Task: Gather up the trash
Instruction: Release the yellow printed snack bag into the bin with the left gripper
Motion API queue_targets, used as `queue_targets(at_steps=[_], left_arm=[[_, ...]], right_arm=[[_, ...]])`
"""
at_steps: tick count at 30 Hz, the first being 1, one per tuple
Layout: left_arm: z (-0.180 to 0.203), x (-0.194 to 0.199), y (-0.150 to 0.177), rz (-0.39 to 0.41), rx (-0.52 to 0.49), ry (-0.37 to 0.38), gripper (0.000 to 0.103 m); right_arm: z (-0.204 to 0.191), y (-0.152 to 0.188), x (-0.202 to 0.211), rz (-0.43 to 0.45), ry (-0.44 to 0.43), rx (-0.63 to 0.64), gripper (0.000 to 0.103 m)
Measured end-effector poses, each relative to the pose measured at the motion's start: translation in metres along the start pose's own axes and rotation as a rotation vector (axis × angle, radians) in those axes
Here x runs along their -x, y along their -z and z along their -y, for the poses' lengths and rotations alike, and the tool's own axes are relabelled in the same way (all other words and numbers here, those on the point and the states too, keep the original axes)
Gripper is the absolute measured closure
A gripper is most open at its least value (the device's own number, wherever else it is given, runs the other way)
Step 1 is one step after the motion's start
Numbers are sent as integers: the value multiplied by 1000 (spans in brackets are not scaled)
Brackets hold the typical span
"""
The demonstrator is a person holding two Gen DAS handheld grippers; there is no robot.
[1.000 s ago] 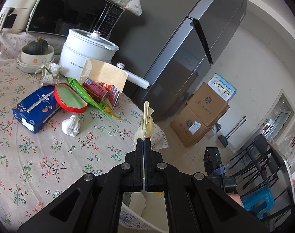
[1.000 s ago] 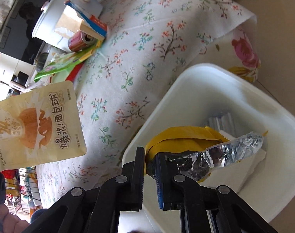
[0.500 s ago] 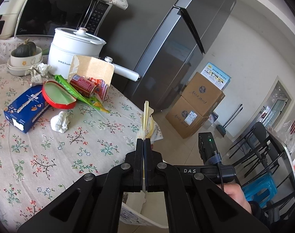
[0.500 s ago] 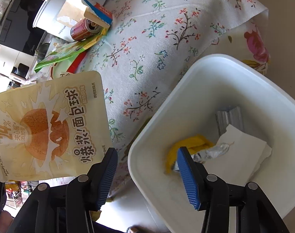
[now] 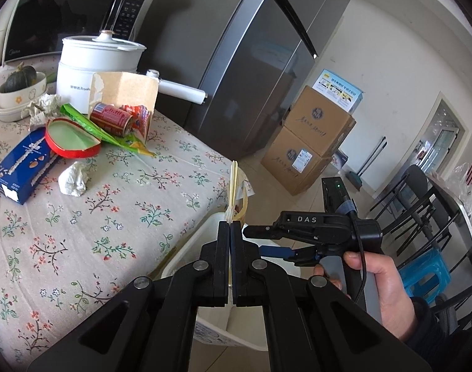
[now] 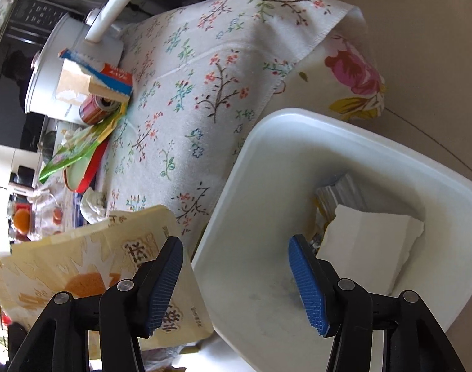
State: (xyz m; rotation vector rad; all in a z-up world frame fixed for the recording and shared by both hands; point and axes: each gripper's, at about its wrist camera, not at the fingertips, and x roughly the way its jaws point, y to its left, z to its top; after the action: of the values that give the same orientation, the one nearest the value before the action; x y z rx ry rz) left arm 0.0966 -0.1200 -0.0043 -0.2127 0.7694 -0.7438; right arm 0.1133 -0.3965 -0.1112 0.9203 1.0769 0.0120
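My left gripper is shut on a cream snack pouch, seen edge-on above the table's edge. In the right wrist view the same pouch hangs at lower left beside the white bin. My right gripper hovers over the bin with its jaws opening and nothing between them. White paper and a foil wrapper lie in the bin. On the floral tablecloth lie a red can, a green wrapper, a red lid, a blue box and a crumpled tissue.
A white cooker and a torn carton stand behind the trash, with a microwave further back. A grey fridge, stacked cardboard boxes and black chairs stand beyond the table.
The right gripper opened and let the yellow foil wrapper fall into the bin. The left gripper carried the pouch closer to the bin.
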Motion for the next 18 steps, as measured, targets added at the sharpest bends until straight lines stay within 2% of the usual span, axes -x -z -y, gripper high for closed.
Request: queue_targets(at_steps=[1, 3, 4, 8, 13, 18], left_arm=[[0, -7, 3, -28, 15, 14, 99], [-1, -25, 8, -123, 47, 26, 75], [-2, -32, 12, -151, 61, 4, 58], [-4, -38, 16, -148, 44, -75, 57], [-7, -26, 11, -113, 55, -86, 57], [-23, -16, -1, -77, 71, -156, 57]], right_arm=[[2, -1, 1, -1, -8, -15, 41], [2, -1, 0, -5, -18, -20, 41], [1, -1, 0, -6, -23, -16, 41], [-6, 2, -2, -13, -35, 7, 41], [-7, 3, -6, -33, -47, 8, 41], [-6, 3, -4, -29, -47, 10, 41]])
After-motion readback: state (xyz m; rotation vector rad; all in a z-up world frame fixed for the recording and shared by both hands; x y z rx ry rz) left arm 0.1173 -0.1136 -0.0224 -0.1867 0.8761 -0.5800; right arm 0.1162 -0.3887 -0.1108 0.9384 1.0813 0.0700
